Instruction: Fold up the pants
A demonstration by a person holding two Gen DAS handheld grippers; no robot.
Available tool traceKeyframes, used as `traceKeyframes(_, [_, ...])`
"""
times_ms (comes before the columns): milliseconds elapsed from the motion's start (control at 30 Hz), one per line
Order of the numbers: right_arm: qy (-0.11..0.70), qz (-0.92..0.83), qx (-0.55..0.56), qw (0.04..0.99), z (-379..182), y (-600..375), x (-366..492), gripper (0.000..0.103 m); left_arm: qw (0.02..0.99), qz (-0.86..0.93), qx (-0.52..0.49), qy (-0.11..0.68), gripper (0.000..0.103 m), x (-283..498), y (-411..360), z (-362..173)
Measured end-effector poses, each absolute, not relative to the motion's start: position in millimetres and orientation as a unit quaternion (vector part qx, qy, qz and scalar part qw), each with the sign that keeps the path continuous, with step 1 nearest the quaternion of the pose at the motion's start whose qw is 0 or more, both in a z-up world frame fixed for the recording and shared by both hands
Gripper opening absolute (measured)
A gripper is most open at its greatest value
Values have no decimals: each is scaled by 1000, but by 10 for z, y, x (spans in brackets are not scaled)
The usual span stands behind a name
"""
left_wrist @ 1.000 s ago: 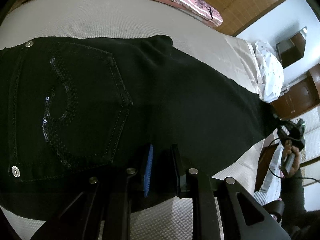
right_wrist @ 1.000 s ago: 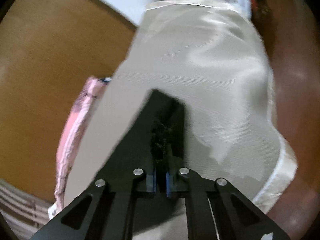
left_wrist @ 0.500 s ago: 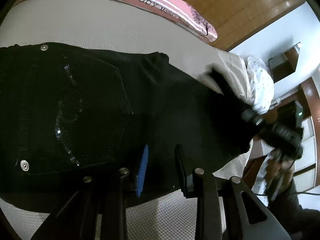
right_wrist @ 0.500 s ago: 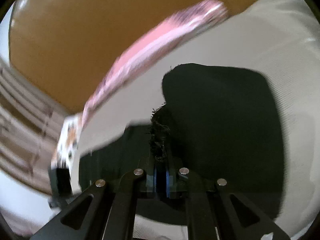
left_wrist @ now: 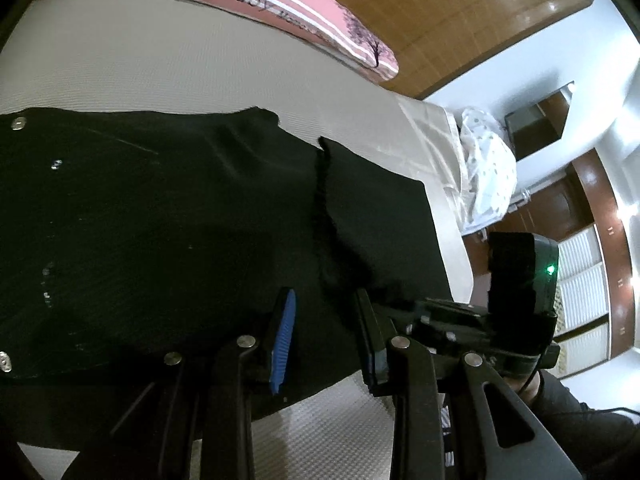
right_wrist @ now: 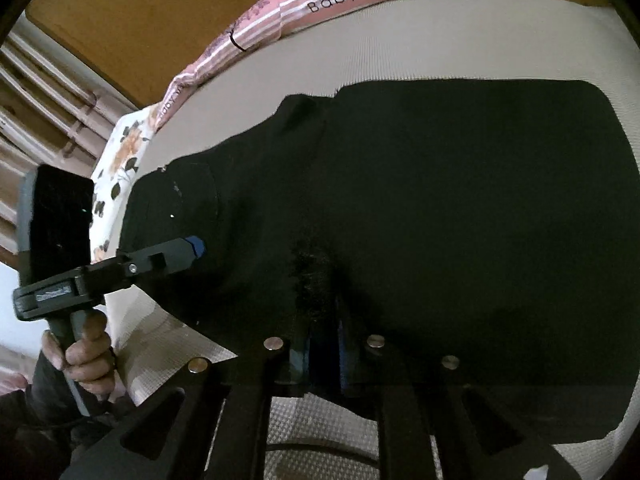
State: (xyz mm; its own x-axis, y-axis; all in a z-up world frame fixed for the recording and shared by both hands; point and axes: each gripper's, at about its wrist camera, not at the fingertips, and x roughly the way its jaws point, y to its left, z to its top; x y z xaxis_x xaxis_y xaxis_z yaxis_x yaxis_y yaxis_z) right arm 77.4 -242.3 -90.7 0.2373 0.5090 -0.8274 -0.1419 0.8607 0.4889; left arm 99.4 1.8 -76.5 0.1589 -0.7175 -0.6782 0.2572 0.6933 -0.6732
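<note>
Black pants [left_wrist: 160, 220] [right_wrist: 440, 200] lie on the beige bed [left_wrist: 160, 60], folded so the leg's frayed hem [left_wrist: 320, 208] rests over the seat part. My left gripper [left_wrist: 326, 320] hovers at the near edge of the pants with its jaws apart and black fabric below the gap. Its blue-tipped fingers [right_wrist: 194, 246] also show in the right wrist view, with a hand [right_wrist: 84, 352] on its handle. My right gripper [right_wrist: 324, 344] points down at the frayed hem [right_wrist: 312, 280]. Its jaws are opening, and the hem lies between them.
A pink striped pillow [left_wrist: 304, 12] [right_wrist: 320, 4] lies along the wooden headboard [left_wrist: 460, 8]. White dotted cloth [left_wrist: 488, 176] sits past the bed's right end and floral cloth [right_wrist: 124, 152] at the other end. Bare sheet runs along the near edge [right_wrist: 320, 420].
My right gripper swept the leg hem across the bed and laid it over the seat, right beside the left gripper, and its jaws parted. The left jaws widened a little.
</note>
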Motion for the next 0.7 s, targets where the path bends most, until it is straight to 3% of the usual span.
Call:
traceKeyframes(67, [581,228,165,764,-885,-2432,718,35,728,-337,-210,560,31,1009,-10,-764])
traceKeyframes(200, [553,223,178,783,-700,-2535,620,40,714,-347,-218,567,31,1033,-56,-780])
traceKeyframes(533, [467,112,241,844,-440,-3280,540,42,630,-356,-253,642,31,1080,-352,-1058])
traceKeyframes(700, [461,104,252,845,-447,-3386,555,42,595,-326,-283,678,31,1146,-415,-1229])
